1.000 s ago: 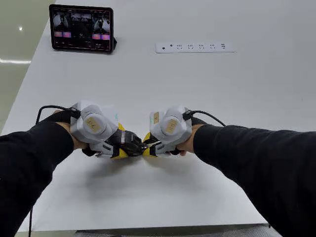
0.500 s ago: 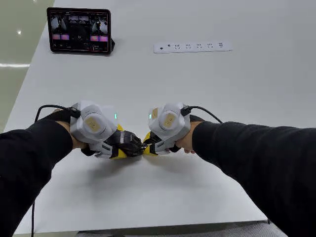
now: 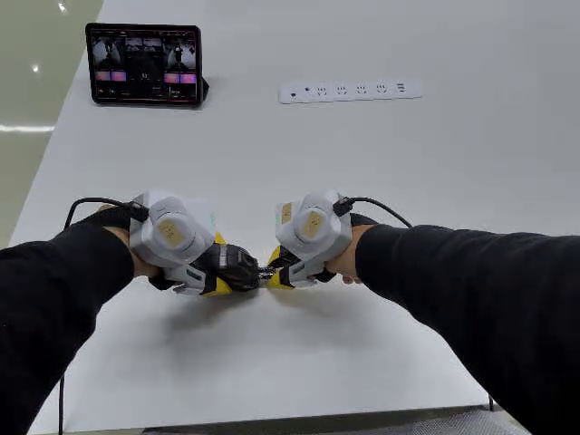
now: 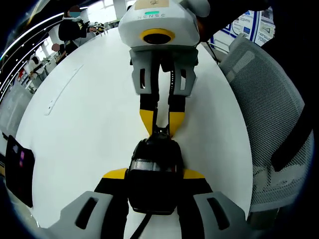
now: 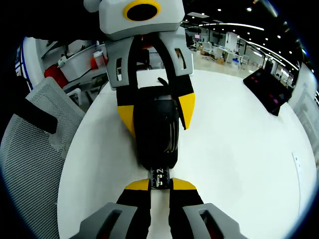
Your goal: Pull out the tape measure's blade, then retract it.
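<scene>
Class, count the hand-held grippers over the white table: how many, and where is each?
2. The grey-and-yellow left hand-held gripper clamps the black tape measure case; the right hand-held gripper, facing it, pinches its numbered blade.

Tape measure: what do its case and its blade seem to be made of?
Case: probably hard plastic, black, half glossy; soft highlights lie on its moulded curves. Blade: perhaps thin coated steel, a short flat strip with printed digits; the metal itself is a guess.
</scene>
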The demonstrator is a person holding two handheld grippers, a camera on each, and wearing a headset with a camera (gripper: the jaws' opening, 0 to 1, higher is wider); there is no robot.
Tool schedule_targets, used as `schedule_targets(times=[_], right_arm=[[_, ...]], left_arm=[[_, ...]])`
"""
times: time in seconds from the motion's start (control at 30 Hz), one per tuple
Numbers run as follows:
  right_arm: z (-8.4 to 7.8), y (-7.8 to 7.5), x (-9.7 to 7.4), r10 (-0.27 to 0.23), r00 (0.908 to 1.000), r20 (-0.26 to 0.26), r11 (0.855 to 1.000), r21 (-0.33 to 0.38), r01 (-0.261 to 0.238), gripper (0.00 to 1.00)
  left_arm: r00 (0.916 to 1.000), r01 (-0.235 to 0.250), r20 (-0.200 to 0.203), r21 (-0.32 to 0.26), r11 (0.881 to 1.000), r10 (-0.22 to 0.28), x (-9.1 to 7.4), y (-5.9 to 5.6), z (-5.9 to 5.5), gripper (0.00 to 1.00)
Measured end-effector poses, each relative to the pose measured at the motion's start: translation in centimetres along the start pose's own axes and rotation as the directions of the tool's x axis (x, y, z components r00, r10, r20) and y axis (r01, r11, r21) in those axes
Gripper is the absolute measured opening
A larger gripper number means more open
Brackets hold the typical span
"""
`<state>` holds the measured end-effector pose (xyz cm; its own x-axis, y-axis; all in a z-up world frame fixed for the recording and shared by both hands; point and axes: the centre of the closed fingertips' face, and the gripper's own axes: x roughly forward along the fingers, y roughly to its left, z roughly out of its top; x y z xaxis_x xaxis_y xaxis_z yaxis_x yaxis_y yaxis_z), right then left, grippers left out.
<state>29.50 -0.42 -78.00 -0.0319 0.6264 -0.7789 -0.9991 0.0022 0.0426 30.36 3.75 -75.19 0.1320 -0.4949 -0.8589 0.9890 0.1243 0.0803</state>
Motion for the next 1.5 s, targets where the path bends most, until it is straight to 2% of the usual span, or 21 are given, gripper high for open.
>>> schedule_targets(times=[0.6, 1.5], right_arm=[[-0.9, -0.1, -0.7, -0.009, 0.9996, -0.026, 1.000, -0.018, 0.009, 0.09], [-2.2, -0.3, -1.7, -0.012, 0.9992, -0.039, 1.000, 0.005, 0.012, 0.09]], left_arm=[[1.0000, -0.001, -0.003, -0.003, 1.000, 0.001, 0.1, 0.1, -0.1, 0.33], [1.0000, 0.000, 0.000, -0.013, 1.000, 0.000, 0.1, 0.1, 0.0, 0.33]])
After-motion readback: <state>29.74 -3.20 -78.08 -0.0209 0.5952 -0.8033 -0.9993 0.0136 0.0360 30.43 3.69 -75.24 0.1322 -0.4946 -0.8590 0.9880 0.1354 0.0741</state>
